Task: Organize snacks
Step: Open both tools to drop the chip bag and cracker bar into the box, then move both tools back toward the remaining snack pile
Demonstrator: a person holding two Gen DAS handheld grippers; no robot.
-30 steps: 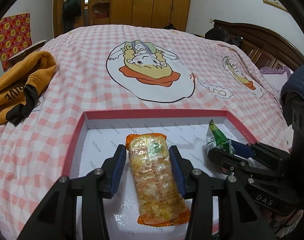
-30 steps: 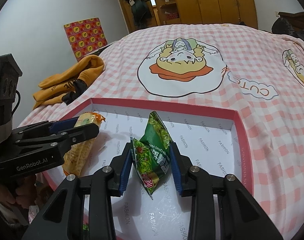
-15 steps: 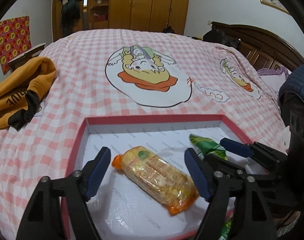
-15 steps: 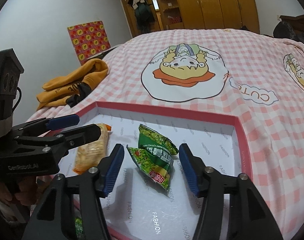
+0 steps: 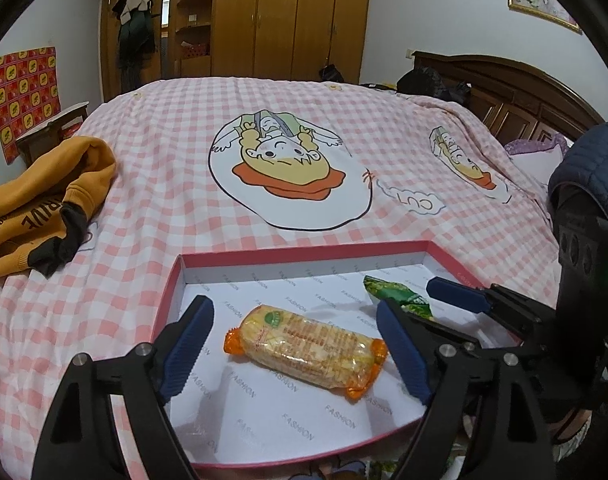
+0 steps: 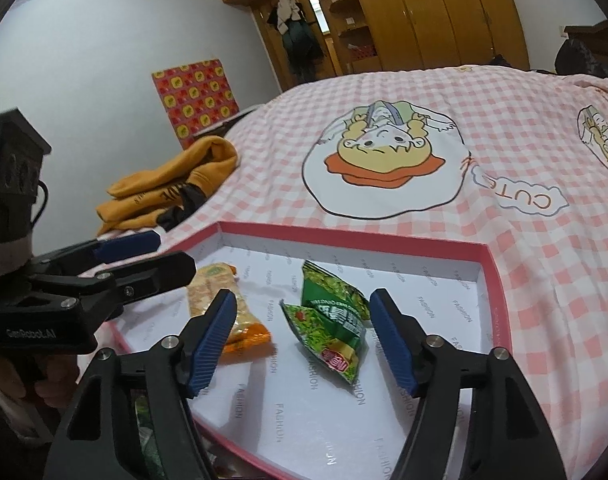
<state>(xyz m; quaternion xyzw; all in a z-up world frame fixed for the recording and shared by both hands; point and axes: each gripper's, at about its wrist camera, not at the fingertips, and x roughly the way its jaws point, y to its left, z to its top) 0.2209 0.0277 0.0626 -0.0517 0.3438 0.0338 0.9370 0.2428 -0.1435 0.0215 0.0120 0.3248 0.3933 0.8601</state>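
Pink checked bed [image 5: 176, 184] with a cartoon print and the word "CUTE", an orange hoodie [image 5: 44, 200] heaped at its left edge, wardrobe [image 5: 304, 20] behind. On the bed sits a red-rimmed box [image 5: 304, 250], its white lining printed "FASHION" all over. Left gripper [image 5: 300, 344] spread wide, holding nothing, the cracker pack [image 5: 304, 346] lying flat in the box between its blue pads and clear of both. Right gripper [image 6: 304, 336] also wide and empty, the green bag [image 6: 331, 320] lying crumpled in the box between its fingers, untouched. The left gripper's body reads "GenRobot.AI". Bag and pack lie near each other, apart. Nothing blocks either snack; the bag's print is too small to read
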